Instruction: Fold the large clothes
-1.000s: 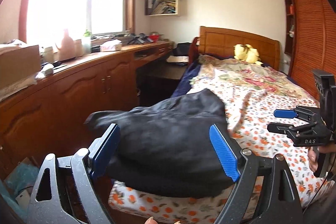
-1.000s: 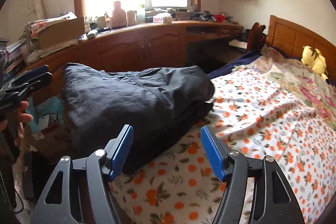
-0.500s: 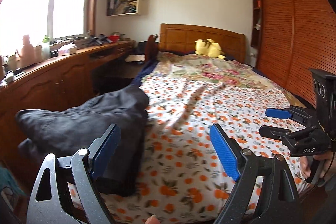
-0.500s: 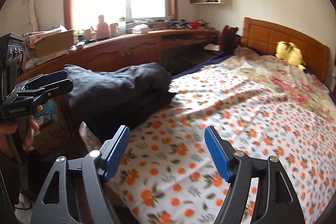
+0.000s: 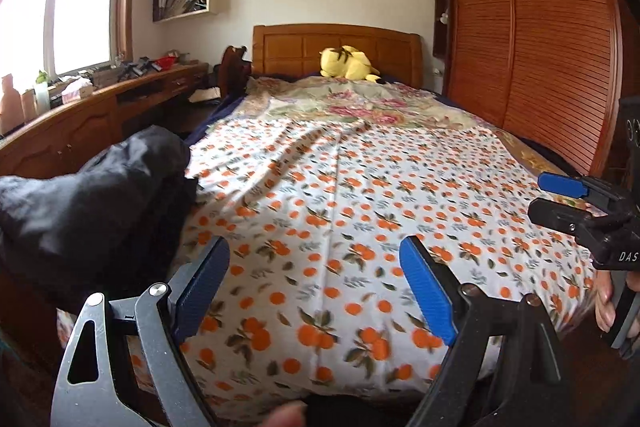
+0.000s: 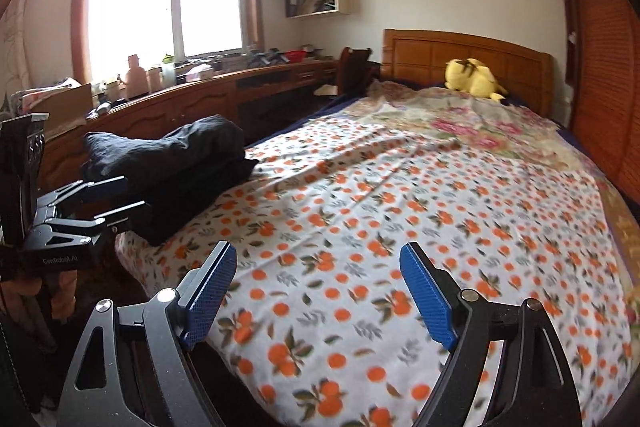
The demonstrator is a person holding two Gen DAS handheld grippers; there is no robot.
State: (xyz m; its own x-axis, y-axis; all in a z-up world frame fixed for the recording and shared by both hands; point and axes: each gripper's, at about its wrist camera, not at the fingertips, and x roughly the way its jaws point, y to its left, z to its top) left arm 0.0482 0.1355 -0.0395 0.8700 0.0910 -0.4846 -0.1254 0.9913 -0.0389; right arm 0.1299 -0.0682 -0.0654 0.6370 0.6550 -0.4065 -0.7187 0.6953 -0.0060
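The folded dark clothes (image 5: 92, 195) lie at the bed's (image 5: 340, 211) foot corner on the window side, well left of the left gripper (image 5: 316, 287), whose jaws stand wide and empty. The right gripper (image 6: 320, 291) has just been opening, with nothing between its jaws. The rest of the bed is bare. The clothes' long axis runs toward the headboard (image 6: 468, 57).

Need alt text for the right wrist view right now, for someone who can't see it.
The open right gripper points over an orange-print bedspread, nothing between its jaws, which have just been opening. A dark folded garment lies at the bed's left edge, the left gripper beside it.
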